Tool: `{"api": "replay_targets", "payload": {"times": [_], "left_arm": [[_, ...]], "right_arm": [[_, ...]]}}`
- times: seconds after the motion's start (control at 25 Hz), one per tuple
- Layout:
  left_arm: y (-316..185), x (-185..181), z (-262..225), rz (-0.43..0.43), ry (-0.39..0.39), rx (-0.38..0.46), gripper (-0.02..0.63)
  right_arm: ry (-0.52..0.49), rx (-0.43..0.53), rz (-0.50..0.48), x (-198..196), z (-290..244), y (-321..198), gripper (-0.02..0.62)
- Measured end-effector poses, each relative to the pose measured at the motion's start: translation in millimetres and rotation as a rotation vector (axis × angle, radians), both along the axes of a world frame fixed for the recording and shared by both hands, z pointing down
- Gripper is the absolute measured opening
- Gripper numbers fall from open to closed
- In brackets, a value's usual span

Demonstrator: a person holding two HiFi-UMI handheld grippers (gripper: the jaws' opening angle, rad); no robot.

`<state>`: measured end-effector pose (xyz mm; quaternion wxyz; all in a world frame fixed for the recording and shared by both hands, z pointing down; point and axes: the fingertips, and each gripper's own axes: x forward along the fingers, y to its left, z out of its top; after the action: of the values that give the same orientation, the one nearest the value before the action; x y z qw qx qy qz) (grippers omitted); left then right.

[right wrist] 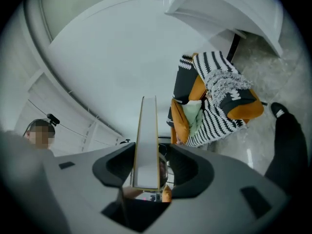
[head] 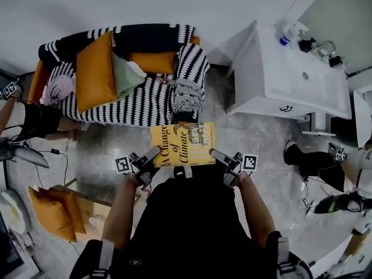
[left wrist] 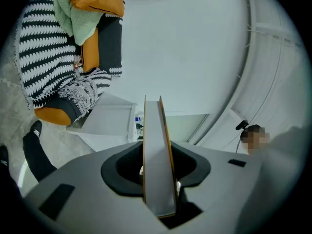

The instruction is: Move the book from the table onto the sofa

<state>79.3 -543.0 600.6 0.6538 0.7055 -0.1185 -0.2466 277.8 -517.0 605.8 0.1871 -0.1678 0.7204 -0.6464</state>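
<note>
Both grippers carry the yellow rectangular book [head: 182, 144] flat in mid-air. It is off the table and over the grey mottled floor [head: 104, 147], just short of the front edge of the sofa draped in a black-and-white striped knit throw [head: 145, 103].

My left gripper [head: 152, 154] is clenched on the book's left edge, with the page block seated between the jaws. My right gripper [head: 220, 156] grasps the opposite edge. A slit of gap shows beside the pages there, so I rate that hold the weaker.

Risks, as I judge them:
- The cover looks smooth and stiff, and only thin edges are pinched. If the right side slackens, the book could pivot on my left jaws and drop to the floor.
- If my hands spread apart or close in, the edges could slide out or the cover could bow.
- The seat is soft and uneven. The plump orange fabric cushion [head: 96, 68] and the pale green cushion [head: 125, 74] crowd it, and the throw's frayed fringe hangs at the front. A landing near the rim might tilt the book and let it slip off.
</note>
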Motion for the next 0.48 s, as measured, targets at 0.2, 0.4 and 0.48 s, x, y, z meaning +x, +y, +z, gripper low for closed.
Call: {"api": "replay_targets", "payload": {"times": [0.2, 0.4, 0.48], "left_arm": [[-34, 13, -3, -0.011, -0.015, 0.007, 0.149], [-100, 32, 7, -0.068, -0.053, -0.037, 0.150], [-121, 35, 15, -0.114, -0.072, -0.071, 0.150]], "right_arm": [[-0.026, 0.017, -0.078, -2, -7, -38, 0.155], [-0.013, -0.027, -0.142, 17, 6, -113, 0.152], [0.003, -0.047, -0.166, 21, 11, -133, 0.152]]}}
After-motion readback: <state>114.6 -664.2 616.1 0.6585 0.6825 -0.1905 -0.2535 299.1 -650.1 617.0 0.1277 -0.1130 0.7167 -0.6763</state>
